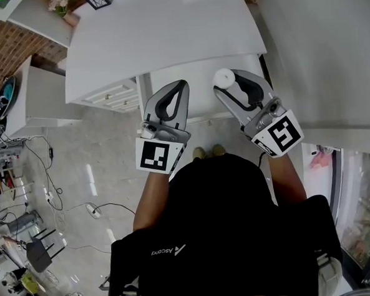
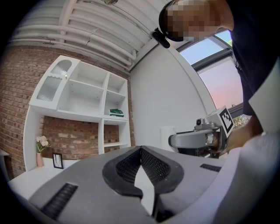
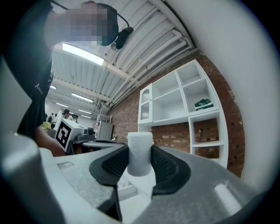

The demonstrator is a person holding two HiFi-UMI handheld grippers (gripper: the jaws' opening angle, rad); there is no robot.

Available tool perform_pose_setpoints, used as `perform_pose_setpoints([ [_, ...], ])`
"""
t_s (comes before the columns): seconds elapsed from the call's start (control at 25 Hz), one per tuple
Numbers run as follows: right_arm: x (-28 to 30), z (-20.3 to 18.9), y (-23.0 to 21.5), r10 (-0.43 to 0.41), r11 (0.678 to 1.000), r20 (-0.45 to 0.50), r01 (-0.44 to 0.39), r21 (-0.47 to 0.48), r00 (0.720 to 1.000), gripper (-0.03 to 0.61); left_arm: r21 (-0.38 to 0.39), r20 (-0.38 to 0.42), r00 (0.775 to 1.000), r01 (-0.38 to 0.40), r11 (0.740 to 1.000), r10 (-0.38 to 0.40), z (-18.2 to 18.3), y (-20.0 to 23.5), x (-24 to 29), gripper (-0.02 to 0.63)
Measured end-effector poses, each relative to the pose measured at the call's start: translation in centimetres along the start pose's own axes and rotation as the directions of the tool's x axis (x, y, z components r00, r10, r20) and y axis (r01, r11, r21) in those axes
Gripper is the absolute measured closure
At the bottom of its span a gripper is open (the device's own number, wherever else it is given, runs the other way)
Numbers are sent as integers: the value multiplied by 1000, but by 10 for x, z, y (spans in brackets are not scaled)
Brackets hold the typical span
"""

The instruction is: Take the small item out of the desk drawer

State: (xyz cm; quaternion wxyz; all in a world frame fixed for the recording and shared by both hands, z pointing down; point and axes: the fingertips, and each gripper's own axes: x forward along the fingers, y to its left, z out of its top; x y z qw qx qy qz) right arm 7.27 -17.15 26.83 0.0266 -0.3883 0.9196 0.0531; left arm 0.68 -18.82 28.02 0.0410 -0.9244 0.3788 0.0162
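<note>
Right hand-held gripper (image 3: 140,149): jaws stand wide, pads clamped on either side of the small item (image 3: 140,153), a short white cylinder held upright between them. The grip sits low on its body, top end clear of the pads, probably so it cannot tip out.

In the head view the item (image 1: 223,78) rides at this gripper's tips above the near edge of the white counter (image 1: 165,33), lifted free rather than resting. Judged from this, it is already out of the drawer.

Left hand-held gripper (image 2: 140,149): jaw tips together, nothing between them. It hangs just left of the right one, likely parked out of the way.

Farther out: a drawer stack (image 1: 116,95) at the counter's near left. Whether the drawer the item came from is open, I cannot tell. A white shelf unit (image 2: 83,100) stands against brick on the far side.
</note>
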Motion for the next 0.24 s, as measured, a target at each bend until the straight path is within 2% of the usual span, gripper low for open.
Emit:
perform_pose_setpoints([
  [0.24, -1, -1, 2, 2, 1000, -6, -2, 1, 1000, 419, -3, 11, 1000, -3, 1000, 3, 1, -1, -2, 615],
])
